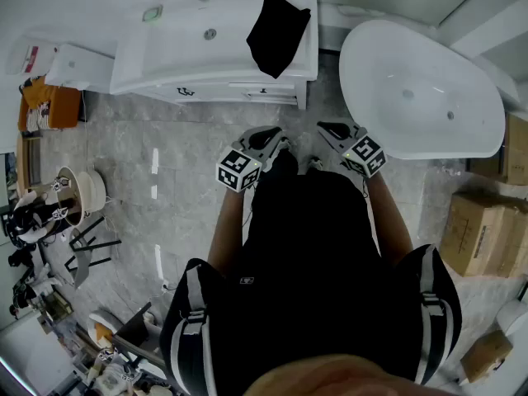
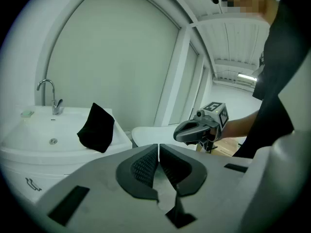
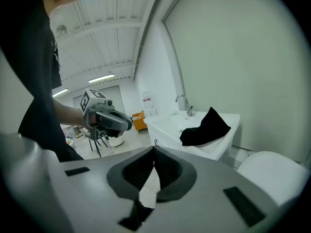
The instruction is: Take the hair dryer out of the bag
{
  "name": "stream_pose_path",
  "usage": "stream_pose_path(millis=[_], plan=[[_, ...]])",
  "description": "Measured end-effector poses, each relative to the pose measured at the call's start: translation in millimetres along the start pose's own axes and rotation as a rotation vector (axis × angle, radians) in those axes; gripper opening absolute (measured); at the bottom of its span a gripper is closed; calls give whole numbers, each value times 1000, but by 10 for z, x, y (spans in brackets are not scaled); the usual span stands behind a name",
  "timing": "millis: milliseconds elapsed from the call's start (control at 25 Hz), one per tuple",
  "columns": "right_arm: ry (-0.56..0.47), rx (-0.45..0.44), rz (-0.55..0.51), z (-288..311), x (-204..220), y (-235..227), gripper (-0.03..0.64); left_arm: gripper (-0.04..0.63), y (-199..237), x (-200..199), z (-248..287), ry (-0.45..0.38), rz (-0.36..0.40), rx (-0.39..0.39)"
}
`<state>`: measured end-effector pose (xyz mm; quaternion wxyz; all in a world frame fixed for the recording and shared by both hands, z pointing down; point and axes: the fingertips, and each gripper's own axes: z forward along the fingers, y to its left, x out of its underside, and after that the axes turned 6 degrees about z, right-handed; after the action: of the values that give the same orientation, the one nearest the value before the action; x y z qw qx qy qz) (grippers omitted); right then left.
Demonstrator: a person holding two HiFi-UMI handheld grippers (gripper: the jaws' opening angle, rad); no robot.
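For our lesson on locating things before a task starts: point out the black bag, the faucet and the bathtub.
black bag (image 1: pixel 276 33): head view, middle of its cloth body.
faucet (image 2: pixel 56 106): left gripper view, its base beside the handle.
bathtub (image 1: pixel 429 97): head view, bare inner basin.

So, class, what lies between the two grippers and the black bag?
In the head view, only bare floor and the washbasin front separate the left gripper and right gripper from the bag.
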<state>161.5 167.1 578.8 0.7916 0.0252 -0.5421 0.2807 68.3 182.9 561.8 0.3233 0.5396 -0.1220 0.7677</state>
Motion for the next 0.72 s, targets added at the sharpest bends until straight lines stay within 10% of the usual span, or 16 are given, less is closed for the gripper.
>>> stream_pose_path(millis=[720], plan=[[155, -7, -64, 17, 322, -42, 58, 21, 46, 255, 113, 6, -106, -33]])
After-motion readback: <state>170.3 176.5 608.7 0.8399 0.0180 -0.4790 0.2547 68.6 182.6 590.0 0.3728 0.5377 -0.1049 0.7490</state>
